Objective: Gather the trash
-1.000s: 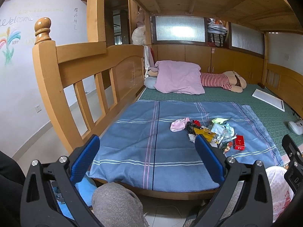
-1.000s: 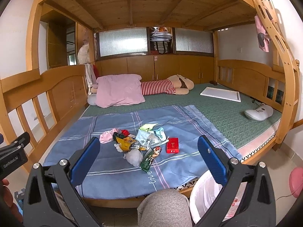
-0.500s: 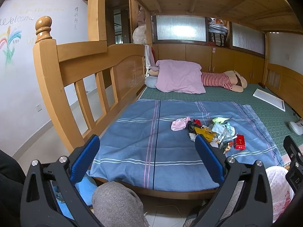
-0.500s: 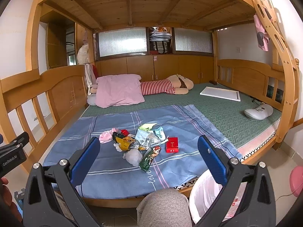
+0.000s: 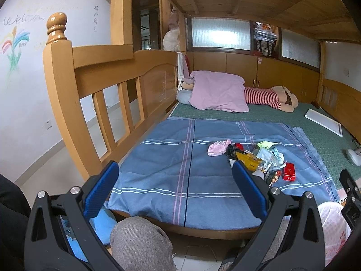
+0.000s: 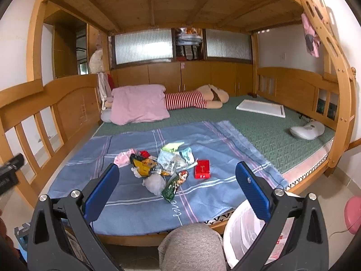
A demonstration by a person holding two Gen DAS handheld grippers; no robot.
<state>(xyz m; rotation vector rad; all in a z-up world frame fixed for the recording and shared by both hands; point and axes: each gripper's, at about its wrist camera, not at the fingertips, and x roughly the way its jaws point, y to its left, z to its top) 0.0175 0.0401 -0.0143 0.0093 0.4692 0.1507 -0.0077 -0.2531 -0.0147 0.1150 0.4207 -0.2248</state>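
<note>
A pile of trash [image 6: 162, 164] lies on the blue striped blanket [image 6: 135, 203]: a pink wrapper [image 6: 123, 158], a yellow packet [image 6: 144, 166], a crumpled white tissue [image 6: 154, 184], a green snack bag [image 6: 173, 185] and a red box [image 6: 202, 169]. The pile also shows in the left wrist view [image 5: 255, 158]. A white-lined trash bin [image 6: 246, 232] stands on the floor by the bed's near right corner. My left gripper [image 5: 174, 185] and my right gripper [image 6: 176, 185] are open and empty, held in front of the bed, short of the pile.
A wooden bunk bed frame with a slatted rail [image 5: 94, 85] stands on the left. A pink pillow [image 6: 137, 103], a striped plush doll [image 6: 191, 98], a white board [image 6: 261, 108] and a white device [image 6: 308, 129] lie on the green mat. A knee in grey trousers [image 6: 191, 246] is below.
Both grippers have drifted very slightly; the view has barely shifted. The trash has not moved and both grippers stay open.
</note>
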